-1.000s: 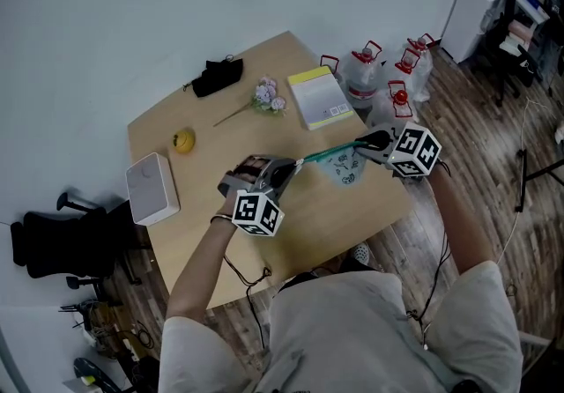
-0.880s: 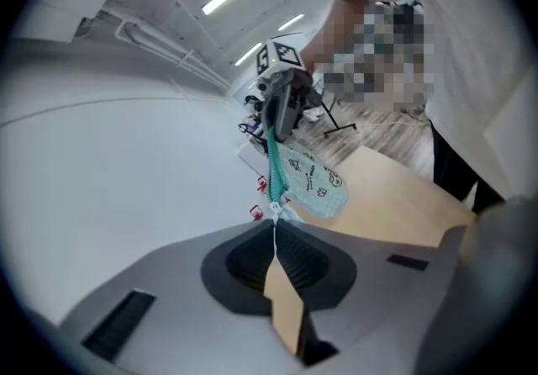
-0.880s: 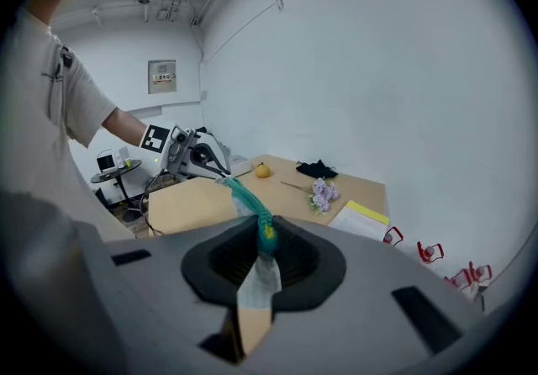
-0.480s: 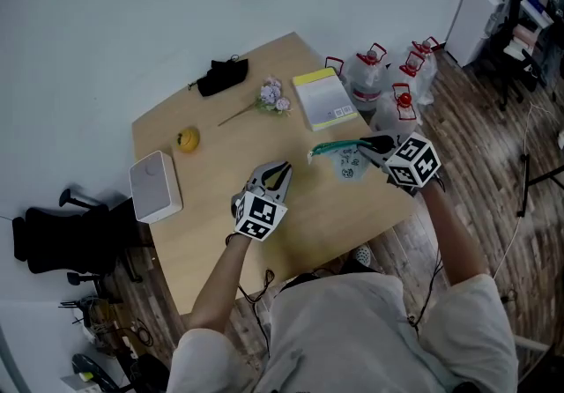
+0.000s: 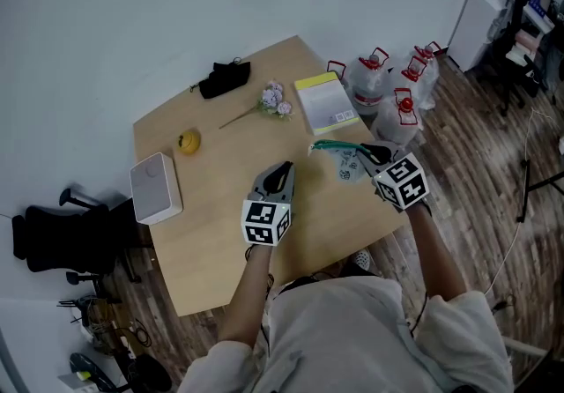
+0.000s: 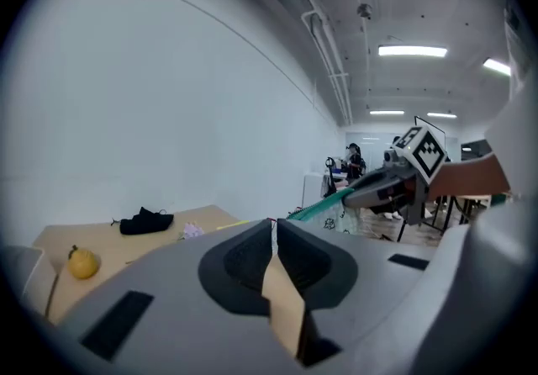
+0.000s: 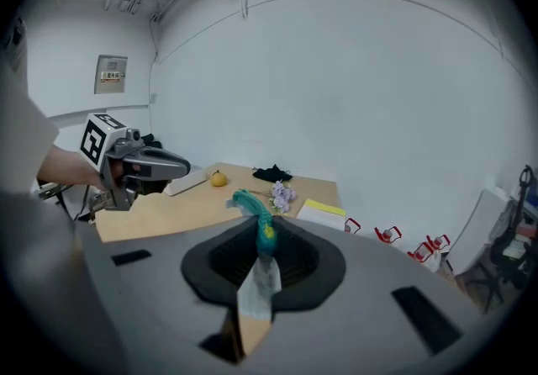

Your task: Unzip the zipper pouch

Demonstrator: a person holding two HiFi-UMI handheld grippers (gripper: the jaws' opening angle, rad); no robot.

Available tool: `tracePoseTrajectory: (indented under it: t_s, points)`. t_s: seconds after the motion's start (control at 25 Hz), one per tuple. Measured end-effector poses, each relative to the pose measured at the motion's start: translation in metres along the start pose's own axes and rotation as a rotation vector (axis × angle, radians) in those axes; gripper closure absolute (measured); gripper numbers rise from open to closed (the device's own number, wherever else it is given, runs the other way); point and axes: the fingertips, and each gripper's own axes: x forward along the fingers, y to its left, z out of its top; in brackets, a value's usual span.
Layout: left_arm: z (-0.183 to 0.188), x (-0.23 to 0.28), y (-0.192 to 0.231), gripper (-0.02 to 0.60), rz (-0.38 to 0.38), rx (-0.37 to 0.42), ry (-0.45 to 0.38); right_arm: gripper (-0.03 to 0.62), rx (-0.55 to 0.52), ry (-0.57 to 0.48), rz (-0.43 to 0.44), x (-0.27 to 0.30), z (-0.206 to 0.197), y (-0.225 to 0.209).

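Note:
The zipper pouch [image 5: 348, 164], white with a teal zipper band, hangs over the right part of the wooden table [image 5: 211, 259]. My right gripper [image 5: 368, 153] is shut on the pouch's right end; in the right gripper view the teal band [image 7: 252, 207] runs out from between its jaws [image 7: 263, 235]. The left gripper [image 5: 282, 176] hovers to the pouch's left, apart from it. Its jaws [image 6: 274, 224] are shut with nothing between them. From the left gripper view I see the pouch [image 6: 324, 206] and the right gripper [image 6: 382, 188] ahead.
On the table lie a white box [image 5: 154, 187], a yellow fruit [image 5: 185, 142], a black cloth [image 5: 222, 79], a flower sprig [image 5: 278, 100] and a yellow notebook [image 5: 326, 102]. Water jugs with red caps [image 5: 388, 92] stand on the floor beyond the right edge. A black chair [image 5: 53, 241] stands at left.
A second ago the pouch was stretched between both grippers. The left gripper has let go of its end and drawn back; the right gripper still holds the pouch, shifted slightly toward me.

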Motion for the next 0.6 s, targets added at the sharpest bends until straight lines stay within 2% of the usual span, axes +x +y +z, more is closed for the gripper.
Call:
tracePoseTrajectory:
  t_s: [0.24, 0.6]
  points:
    - [-0.007, -0.002, 0.005, 0.557, 0.064, -0.152, -0.010, 0.546, 0.052, -0.068, -0.075, 0.005, 0.002, 0.020]
    - [-0.017, -0.013, 0.006, 0.560, 0.121, -0.196, 0.006, 0.545, 0.106, -0.123, -0.084, 0.006, 0.007, 0.044]
